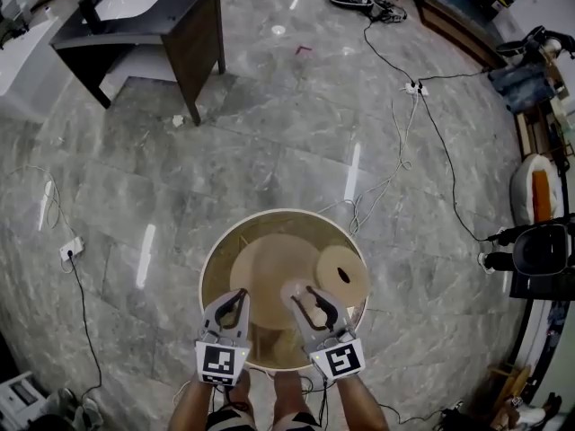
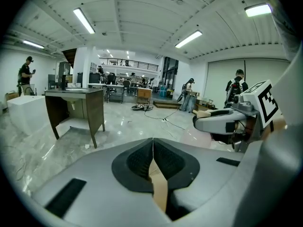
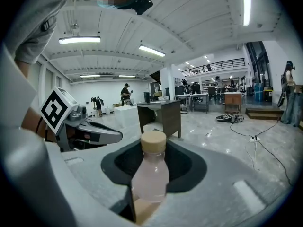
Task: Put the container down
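Grey marble floor (image 1: pixel 269 151) spreads under you, shiny with reflected strip lights. Black cables (image 1: pixel 445 142) trail across it to a white power strip (image 1: pixel 415 87). At the far left stands a dark table (image 1: pixel 193 34) with a white basin (image 1: pixel 135 0) sunk in its top. Straight below your head is the container (image 1: pixel 280 212), a big round tub with a cream rim and a tan inside. You have both grippers at its near edge. Whether its base is on the floor, you cannot tell from above.

Your left gripper (image 2: pixel 153 144) has its jaws nearly together, clamped on the thin tan wall of the container. That wall runs as a narrow strip between the ribbed pads.

Your right gripper (image 1: pixel 316 305) sits near it on the same edge, to the right. Its jaws stand about half open and are closed on a pale pink bottle (image 3: pixel 150 174). The bottle's tan cap (image 3: pixel 154 142) points out past the jaw tips. A tan piece shows right under the bottle, but you cannot tell whether the jaws pinch that as well.

Inside the tub, just beyond the right gripper, a round tan disc (image 1: pixel 342 277) with a dark hole lies near the right wall. A few people (image 2: pixel 24 74) stand far off in the hall.
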